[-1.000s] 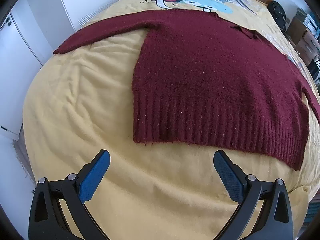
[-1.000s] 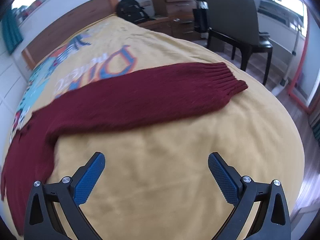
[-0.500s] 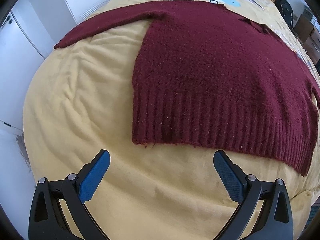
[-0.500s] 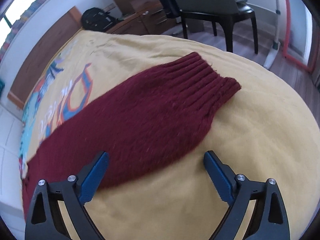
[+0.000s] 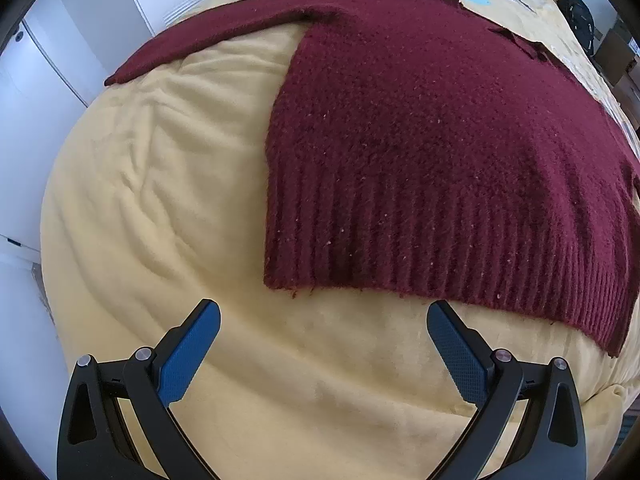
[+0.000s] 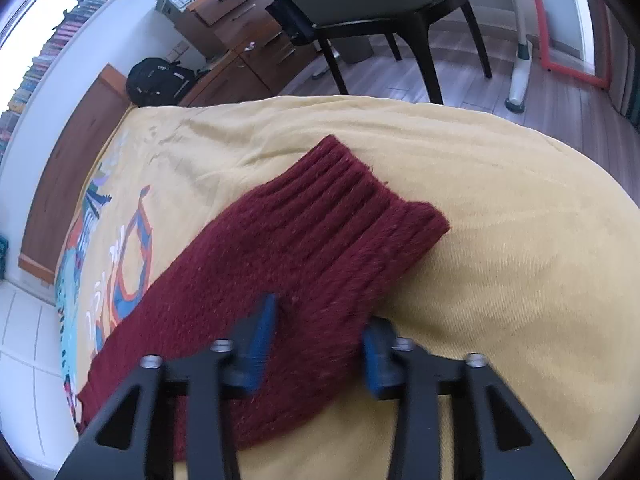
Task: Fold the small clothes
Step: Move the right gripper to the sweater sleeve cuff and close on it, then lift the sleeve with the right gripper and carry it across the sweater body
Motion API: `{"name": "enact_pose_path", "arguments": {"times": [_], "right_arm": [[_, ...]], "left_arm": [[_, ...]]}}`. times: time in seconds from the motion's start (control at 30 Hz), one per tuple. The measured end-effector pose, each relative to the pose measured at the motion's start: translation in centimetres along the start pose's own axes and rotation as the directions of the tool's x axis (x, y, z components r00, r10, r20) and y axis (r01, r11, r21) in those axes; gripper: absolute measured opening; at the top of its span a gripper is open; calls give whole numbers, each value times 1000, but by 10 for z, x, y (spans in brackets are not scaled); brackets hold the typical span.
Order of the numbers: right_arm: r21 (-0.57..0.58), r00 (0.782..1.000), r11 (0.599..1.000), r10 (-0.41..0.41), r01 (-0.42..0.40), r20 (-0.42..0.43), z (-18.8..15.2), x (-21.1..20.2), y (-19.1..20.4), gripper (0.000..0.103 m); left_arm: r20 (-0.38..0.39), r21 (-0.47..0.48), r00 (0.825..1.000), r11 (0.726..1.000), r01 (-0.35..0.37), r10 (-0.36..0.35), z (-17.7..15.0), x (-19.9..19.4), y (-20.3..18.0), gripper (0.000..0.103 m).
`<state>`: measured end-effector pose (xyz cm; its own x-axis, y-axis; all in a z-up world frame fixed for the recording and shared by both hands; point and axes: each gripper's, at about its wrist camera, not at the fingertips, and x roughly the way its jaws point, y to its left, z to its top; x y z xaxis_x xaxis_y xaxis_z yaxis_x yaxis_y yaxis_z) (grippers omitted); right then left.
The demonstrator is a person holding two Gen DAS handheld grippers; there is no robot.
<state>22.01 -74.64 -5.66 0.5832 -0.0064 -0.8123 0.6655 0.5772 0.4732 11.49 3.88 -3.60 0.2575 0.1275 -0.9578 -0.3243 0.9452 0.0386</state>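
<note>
Here, a dark red sweater lies flat on a yellow bed.
Left gripper hovers spread wide before the hem; right gripper fingers straddle the sleeve, blurred, grip unclear.

Fuzzy ribbed maroon knit sweater on soft, matt yellow cloth bedspread.

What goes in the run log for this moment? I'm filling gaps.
phase: grasping sleeve | right gripper: closing around sweater sleeve | left gripper: open, short of hem | surface: yellow bedspread
</note>
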Motion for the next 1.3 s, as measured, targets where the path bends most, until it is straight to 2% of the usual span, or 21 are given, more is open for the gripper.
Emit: {"name": "enact_pose_path", "arguments": {"times": [0.03,0.07,0.4,0.67,0.93,1.17,1.3], "right_arm": [[3,1000,1000,5,-5,-5,3,0,0,18],[3,1000,1000,8,-8,-8,4,0,1,15],[-127,999,991,51,-51,-6,12,-19,58,12],[-240,990,961,119,-135,-80,-8,-30,136,12],[-354,975,915,137,-192,-173,-61,-27,224,12],[-413,946,869,163,-272,-280,-131,-17,298,12],[-448,932,840,169,-306,-320,-171,-14,340,12]], "left_arm": [[-2,0,1000,1000,1,-1,0,1,1,102],[-4,-1,1000,1000,2,-2,0,2,1,102],[-1,-41,1000,999,30,-30,2,3,18,102],[12,-86,997,993,75,-74,3,-1,41,102],[28,-128,994,986,106,-103,0,-4,72,102],[46,-177,993,978,112,-106,-9,-8,112,102],[54,-183,996,979,85,-76,-11,-7,131,102]]}}
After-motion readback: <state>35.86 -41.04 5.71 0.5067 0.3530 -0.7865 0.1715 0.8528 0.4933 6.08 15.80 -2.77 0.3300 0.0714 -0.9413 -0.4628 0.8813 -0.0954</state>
